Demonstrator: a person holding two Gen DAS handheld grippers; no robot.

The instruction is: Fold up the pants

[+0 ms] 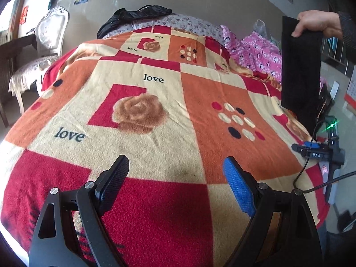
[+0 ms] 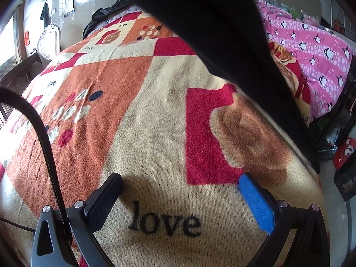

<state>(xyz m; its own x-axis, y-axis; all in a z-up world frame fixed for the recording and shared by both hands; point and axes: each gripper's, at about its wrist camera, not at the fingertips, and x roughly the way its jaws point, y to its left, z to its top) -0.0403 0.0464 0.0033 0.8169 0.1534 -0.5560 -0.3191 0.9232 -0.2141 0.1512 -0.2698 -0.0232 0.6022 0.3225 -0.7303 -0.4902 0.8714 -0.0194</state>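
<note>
Above bed blanket (image 1: pixel 155 115), bare hand (image 1: pixel 320 25) dangles black pants (image 1: pixel 300 66); left gripper (image 1: pixel 175 178) and right gripper (image 2: pixel 181 191) spread, empty. Risk: pants land bunched, slide off bed edge.

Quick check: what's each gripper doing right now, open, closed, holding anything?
Left gripper: open, empty, over the blanket.
Right gripper: open, empty; the black pants hang from a bare hand.

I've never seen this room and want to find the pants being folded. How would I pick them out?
Start at the big patchwork blanket printed with roses and "love". Look to its right edge, where a bare hand holds up a flat, dark rectangle of cloth: those are the pants. Unlike the pink penguin bedding beside them, they are plain black and hang above the bed.
</note>
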